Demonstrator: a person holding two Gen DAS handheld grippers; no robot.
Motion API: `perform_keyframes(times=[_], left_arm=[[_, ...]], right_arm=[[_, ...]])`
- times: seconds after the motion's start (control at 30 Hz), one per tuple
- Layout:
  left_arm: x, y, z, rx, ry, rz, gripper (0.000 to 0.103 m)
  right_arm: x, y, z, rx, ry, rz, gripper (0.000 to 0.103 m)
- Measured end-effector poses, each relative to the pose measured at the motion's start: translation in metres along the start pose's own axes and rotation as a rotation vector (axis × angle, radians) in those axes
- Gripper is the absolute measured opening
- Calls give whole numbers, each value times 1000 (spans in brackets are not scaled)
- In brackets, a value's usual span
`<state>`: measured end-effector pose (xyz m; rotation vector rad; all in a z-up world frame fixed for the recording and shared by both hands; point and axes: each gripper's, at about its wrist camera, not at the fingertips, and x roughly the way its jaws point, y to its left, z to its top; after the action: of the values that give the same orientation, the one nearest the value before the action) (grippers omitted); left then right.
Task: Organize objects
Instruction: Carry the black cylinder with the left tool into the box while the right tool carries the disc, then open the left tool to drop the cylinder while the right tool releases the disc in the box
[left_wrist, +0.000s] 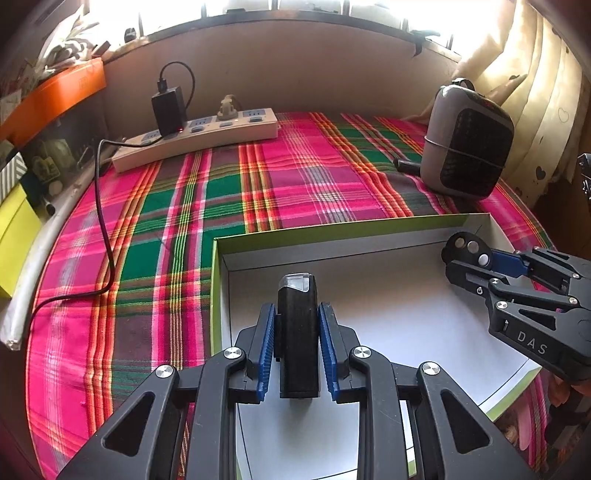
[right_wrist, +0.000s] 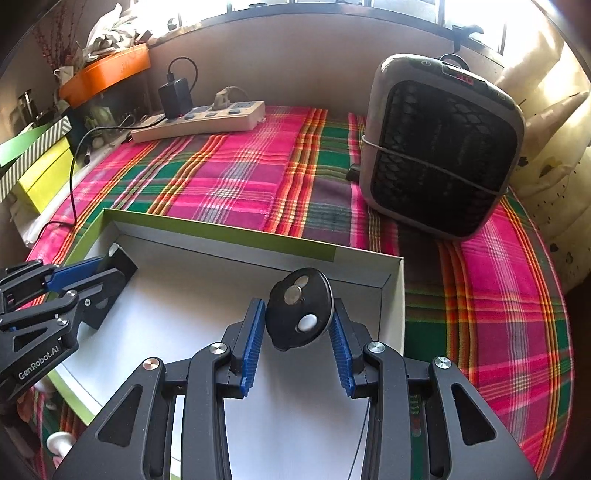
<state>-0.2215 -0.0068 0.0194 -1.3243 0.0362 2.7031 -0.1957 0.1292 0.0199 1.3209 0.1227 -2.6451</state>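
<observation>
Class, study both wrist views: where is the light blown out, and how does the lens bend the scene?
Left wrist view: the window along the top is blown out to white, and the plaid cloth bulges into a curve with dark corners. Right wrist view: the same glare sits at the top right, washing out the curtain; the box rim stays sharp.

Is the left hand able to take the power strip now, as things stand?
Probably not yet. The left tongs are shut on a black block over the box; the power strip lies free across the cloth, but the tongs must first let go.
</observation>
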Motion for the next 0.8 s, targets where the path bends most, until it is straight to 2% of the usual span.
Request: perform_keyframes(times=[0.5, 0.67, 0.8], left_arm=[[3, -1, 0, 14, 0, 7, 22], [4, -2, 0, 18, 0, 4, 25], [4, -3, 0, 18, 0, 1, 28]], right_arm=[[2, 3, 1, -20, -6, -17, 36], [3, 3, 2, -24, -3, -20, 37], [1, 1, 3, -17, -11, -24, 44]])
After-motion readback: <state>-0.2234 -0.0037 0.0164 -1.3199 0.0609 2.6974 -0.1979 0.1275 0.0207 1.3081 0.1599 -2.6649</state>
